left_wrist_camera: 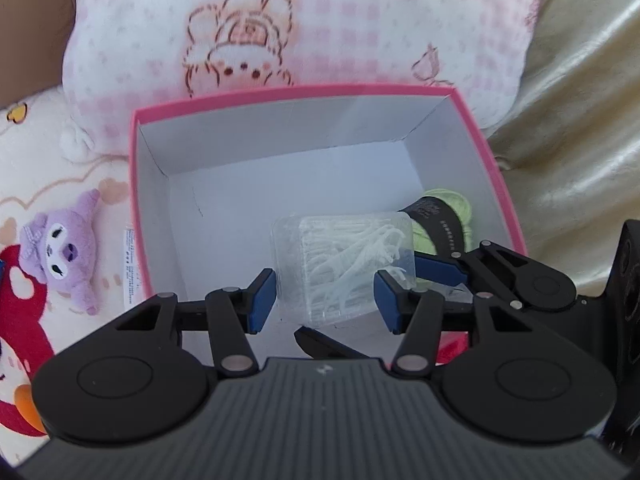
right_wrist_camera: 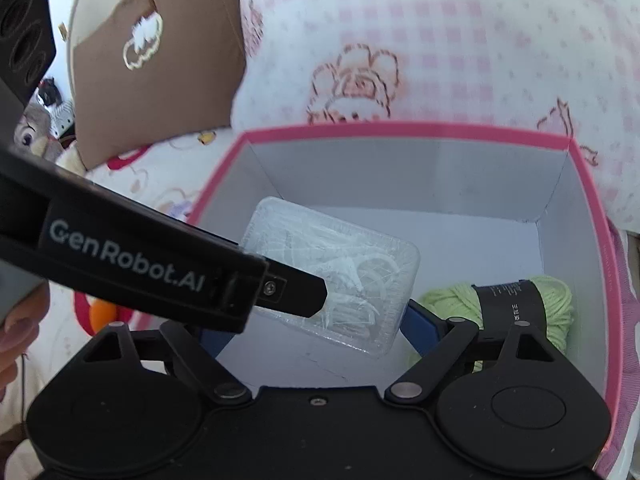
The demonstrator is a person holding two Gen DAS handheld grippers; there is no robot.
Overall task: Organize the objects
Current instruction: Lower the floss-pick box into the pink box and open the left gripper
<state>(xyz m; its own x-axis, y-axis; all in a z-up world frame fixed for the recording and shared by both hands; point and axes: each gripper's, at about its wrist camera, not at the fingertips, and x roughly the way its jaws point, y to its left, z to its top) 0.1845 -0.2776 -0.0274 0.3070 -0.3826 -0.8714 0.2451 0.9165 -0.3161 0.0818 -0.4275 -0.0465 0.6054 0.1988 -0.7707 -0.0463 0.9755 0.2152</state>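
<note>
A clear plastic case of white floss picks (left_wrist_camera: 340, 256) (right_wrist_camera: 360, 264) hangs tilted just above the white floor of an open pink-rimmed box (left_wrist_camera: 296, 94) (right_wrist_camera: 400, 128). My left gripper (left_wrist_camera: 325, 300) is shut on the case, a blue pad against each short side. My right gripper (right_wrist_camera: 318, 336) straddles the same case with wide jaws. Its right pad meets the case's corner, and a strip of floor shows between its left pad and the case. A green yarn skein with a black band (left_wrist_camera: 452, 216) (right_wrist_camera: 556, 300) lies in the box's right near corner.
A pink-checked pillow (left_wrist_camera: 280, 20) lies behind the box. A purple plush toy (left_wrist_camera: 60, 248) rests on the printed blanket to the left. A brown cardboard box (right_wrist_camera: 160, 72) stands at the far left, and gold fabric (left_wrist_camera: 580, 120) lies to the right.
</note>
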